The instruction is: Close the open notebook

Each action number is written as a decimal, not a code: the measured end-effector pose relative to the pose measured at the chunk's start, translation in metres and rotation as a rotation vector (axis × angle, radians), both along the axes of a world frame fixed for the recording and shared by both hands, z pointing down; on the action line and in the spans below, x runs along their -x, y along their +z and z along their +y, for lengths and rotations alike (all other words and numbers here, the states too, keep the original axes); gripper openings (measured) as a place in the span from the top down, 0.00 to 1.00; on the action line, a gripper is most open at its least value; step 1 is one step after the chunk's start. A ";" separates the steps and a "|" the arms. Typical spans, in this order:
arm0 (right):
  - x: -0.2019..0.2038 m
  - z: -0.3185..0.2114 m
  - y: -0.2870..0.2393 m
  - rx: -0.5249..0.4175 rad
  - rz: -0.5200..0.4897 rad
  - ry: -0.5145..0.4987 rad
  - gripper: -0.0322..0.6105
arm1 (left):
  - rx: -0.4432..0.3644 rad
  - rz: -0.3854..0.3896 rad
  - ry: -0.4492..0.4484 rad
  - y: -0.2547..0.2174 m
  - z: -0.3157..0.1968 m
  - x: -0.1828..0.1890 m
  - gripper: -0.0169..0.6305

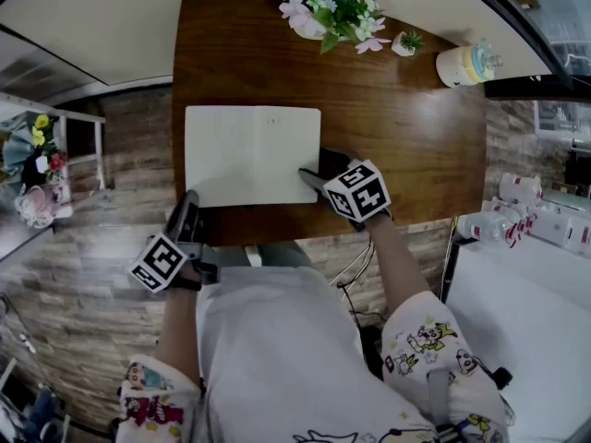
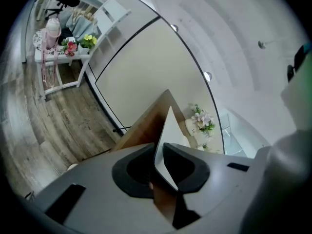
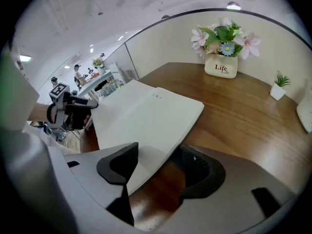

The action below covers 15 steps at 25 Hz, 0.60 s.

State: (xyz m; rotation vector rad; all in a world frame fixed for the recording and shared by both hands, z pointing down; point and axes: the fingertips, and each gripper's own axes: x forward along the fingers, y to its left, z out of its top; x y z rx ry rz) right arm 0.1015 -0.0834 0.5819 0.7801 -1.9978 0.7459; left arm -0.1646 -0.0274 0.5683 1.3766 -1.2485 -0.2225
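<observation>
Shelving [image 1: 78,146] with a bunch of flowers [image 1: 35,169] stands off to the left, over the wood-look floor. Next comes the left gripper [image 1: 190,199], reaching in at the near-left corner of the wooden table [image 1: 406,146]. Its jaws are drawn almost together with the white edge of the notebook [image 1: 249,155] pinched between them. In the left gripper view that page stands up thin between the dark pads.

The notebook lies open and flat on the left half of the table, blank pages up, its near edge close to the table's front edge. At its near-right corner sits the right gripper [image 1: 309,175], jaws spread wide. The corner of the page lies between them, with neither pad clamping it.

Along the far edge, moving right, are a white pot of pink and white flowers [image 1: 328,3], a tiny potted plant [image 1: 406,42] and a pale round container [image 1: 464,63].
</observation>
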 end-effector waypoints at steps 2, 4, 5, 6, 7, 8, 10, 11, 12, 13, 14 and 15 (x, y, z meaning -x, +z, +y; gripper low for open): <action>-0.001 -0.001 0.000 0.000 0.002 0.001 0.53 | 0.003 0.000 0.004 0.000 0.000 0.000 0.90; -0.001 -0.001 0.000 0.002 0.003 0.000 0.53 | -0.002 -0.007 0.014 -0.002 0.000 -0.001 0.90; -0.001 -0.001 0.000 0.004 0.003 0.001 0.53 | -0.005 -0.010 0.020 -0.004 0.000 -0.001 0.90; -0.001 -0.001 0.001 0.004 0.002 0.001 0.53 | -0.010 -0.012 0.025 -0.005 0.000 -0.001 0.91; -0.001 -0.001 0.001 0.004 0.001 0.003 0.53 | -0.016 -0.012 0.030 -0.007 0.000 -0.002 0.91; -0.001 -0.001 0.001 0.003 0.000 0.005 0.53 | -0.022 -0.011 0.034 -0.009 -0.001 -0.002 0.91; -0.001 -0.001 0.001 0.001 -0.003 0.010 0.53 | -0.028 -0.012 0.040 -0.013 -0.001 -0.003 0.92; -0.001 -0.001 0.001 -0.001 -0.004 0.014 0.53 | -0.032 -0.013 0.043 -0.015 -0.001 -0.004 0.92; -0.001 -0.001 0.001 -0.004 -0.008 0.020 0.53 | -0.035 -0.014 0.046 -0.016 0.000 -0.004 0.92; -0.001 0.000 0.000 -0.008 -0.014 0.026 0.53 | -0.036 -0.016 0.050 -0.018 0.000 -0.005 0.92; -0.001 0.000 0.000 -0.014 -0.022 0.030 0.53 | -0.037 -0.019 0.053 -0.020 0.000 -0.005 0.92; -0.001 0.000 0.000 -0.021 -0.030 0.032 0.53 | -0.039 -0.023 0.058 -0.021 0.001 -0.005 0.93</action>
